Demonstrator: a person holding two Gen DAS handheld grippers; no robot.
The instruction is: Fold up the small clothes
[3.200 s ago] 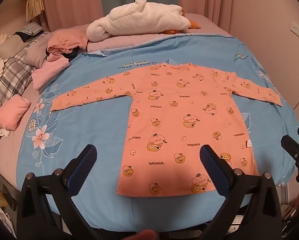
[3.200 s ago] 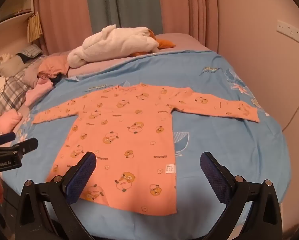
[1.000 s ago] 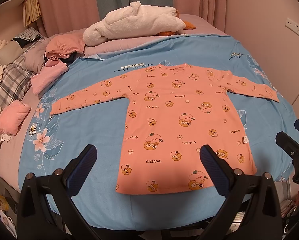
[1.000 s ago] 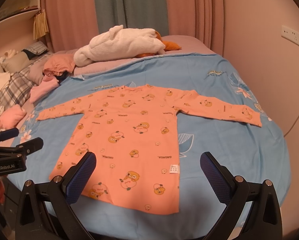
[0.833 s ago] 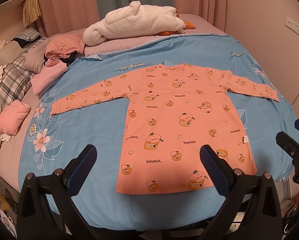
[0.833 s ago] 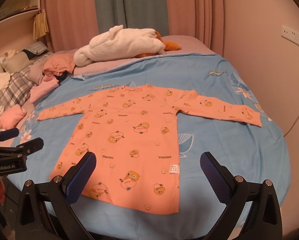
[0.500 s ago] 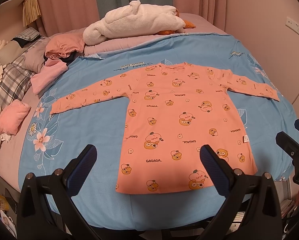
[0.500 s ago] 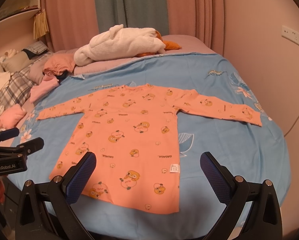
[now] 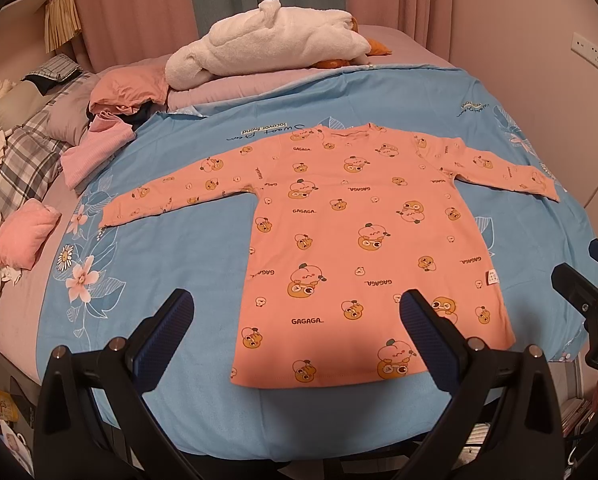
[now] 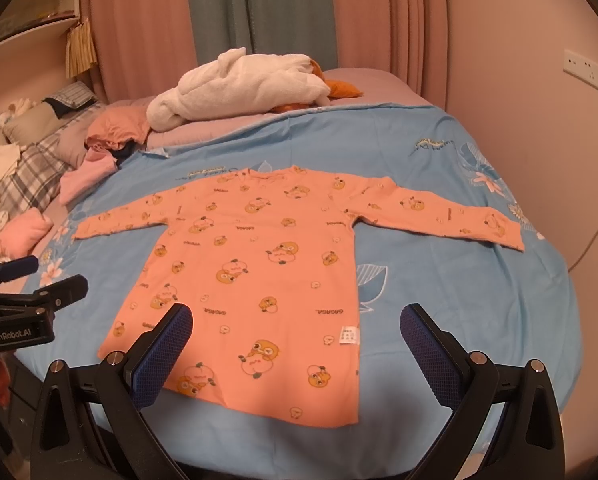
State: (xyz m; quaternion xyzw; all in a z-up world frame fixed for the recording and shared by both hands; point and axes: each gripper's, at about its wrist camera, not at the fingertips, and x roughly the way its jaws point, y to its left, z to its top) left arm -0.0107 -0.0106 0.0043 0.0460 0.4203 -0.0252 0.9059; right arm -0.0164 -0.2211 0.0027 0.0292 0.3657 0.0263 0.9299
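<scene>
An orange long-sleeved child's shirt [image 9: 355, 232] with cartoon prints lies flat, sleeves spread, on the blue bedspread [image 9: 171, 256]; its hem faces me. It also shows in the right wrist view [image 10: 259, 256]. My left gripper [image 9: 295, 320] is open and empty, held above the near edge of the bed before the hem. My right gripper [image 10: 295, 332] is open and empty, also before the hem. Each gripper shows at the edge of the other's view: the right one [image 9: 591, 280] and the left one [image 10: 31, 280].
A white plush blanket [image 9: 275, 48] lies at the head of the bed. Pink and plaid clothes [image 9: 99, 140] pile up at the left, with a folded pink piece [image 9: 23, 236] beside them. A wall [image 10: 539, 100] runs along the right of the bed.
Since 3.2 s ago both grippers have drawn back and up a little, so the shirt sits slightly farther off. Over the last second hardly anything has moved.
</scene>
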